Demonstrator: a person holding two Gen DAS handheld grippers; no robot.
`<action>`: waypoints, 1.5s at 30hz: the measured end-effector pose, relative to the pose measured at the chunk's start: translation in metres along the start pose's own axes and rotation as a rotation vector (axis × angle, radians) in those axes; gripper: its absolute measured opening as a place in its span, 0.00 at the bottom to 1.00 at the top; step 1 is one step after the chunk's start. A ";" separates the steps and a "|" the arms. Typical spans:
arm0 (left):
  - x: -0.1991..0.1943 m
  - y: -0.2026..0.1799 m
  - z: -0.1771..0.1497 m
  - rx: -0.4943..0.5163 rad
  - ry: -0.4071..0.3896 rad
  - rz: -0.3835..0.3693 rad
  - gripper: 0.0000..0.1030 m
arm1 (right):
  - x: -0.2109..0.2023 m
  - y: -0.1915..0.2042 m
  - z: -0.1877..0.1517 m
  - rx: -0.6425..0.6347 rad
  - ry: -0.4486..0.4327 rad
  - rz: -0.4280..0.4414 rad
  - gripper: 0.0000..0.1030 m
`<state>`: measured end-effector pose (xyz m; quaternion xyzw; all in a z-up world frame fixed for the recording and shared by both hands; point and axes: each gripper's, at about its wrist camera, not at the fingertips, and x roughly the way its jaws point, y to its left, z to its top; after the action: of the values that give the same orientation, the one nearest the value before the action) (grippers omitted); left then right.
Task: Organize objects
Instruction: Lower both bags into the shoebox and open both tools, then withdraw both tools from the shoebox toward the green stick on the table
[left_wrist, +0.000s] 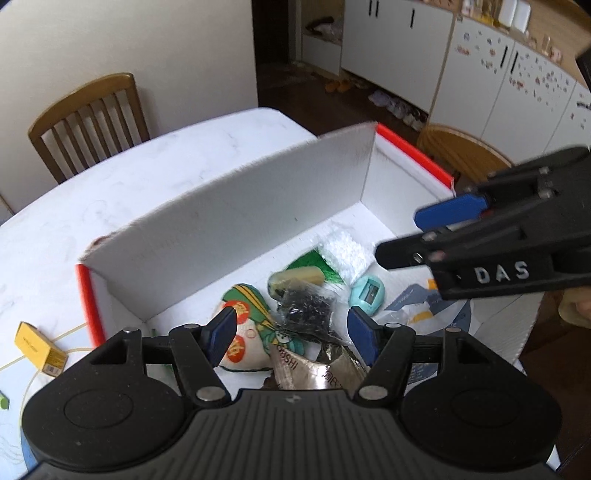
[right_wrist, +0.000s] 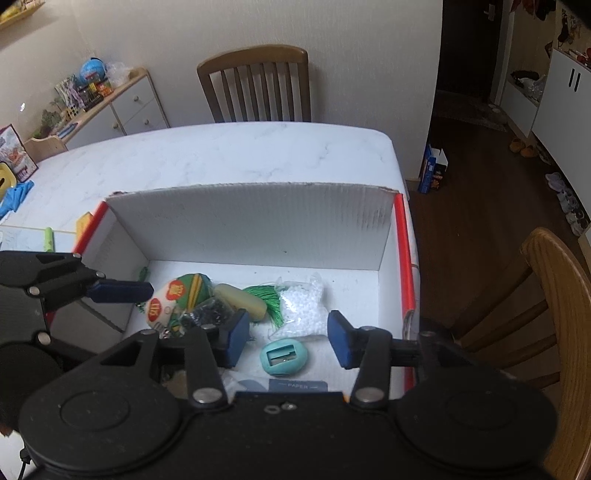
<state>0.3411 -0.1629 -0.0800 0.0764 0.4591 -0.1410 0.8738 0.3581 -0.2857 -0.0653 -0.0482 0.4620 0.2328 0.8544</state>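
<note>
Both your grippers hang over the white box (right_wrist: 255, 225), pointing steeply down into it – left gripper (left_wrist: 291, 334) with its jaws apart and nothing pressed between the pads, right gripper (right_wrist: 286, 339) likewise spread and holding nothing

What lies under the right gripper: the teal sharpener (right_wrist: 283, 356), just below and between its fingertips, its slot running roughly across the gap from pad to pad. Bag of white beads (right_wrist: 301, 308) sits just beyond it; green tassel (right_wrist: 264, 297) and tan oblong piece (right_wrist: 242, 301) further out toward your left jaw

Under the left gripper: black bead bag (left_wrist: 306, 312) straight ahead between the pads, printed cloth pouch (left_wrist: 245, 332) against its left pad side, silver packet (left_wrist: 314, 369) nearest the wrist

Judgement – the right hand is the nearer one for the sharpener; from the left it lies off beyond the right pad

Left view alone shows the yellow carton (left_wrist: 40, 349) still outside the box on the table (left_wrist: 155, 158); right view alone shows the paper pad close under its wrist
</note>
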 end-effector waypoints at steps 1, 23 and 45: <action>-0.005 0.002 0.000 -0.008 -0.011 0.002 0.64 | -0.004 0.001 -0.001 -0.001 -0.004 0.004 0.46; -0.105 0.036 -0.028 -0.102 -0.202 -0.038 0.64 | -0.080 0.046 -0.011 -0.034 -0.146 0.049 0.65; -0.174 0.139 -0.099 -0.196 -0.262 0.029 0.85 | -0.096 0.155 -0.034 -0.030 -0.208 0.063 0.91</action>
<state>0.2143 0.0261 0.0076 -0.0214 0.3516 -0.0916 0.9314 0.2187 -0.1925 0.0137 -0.0218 0.3686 0.2703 0.8891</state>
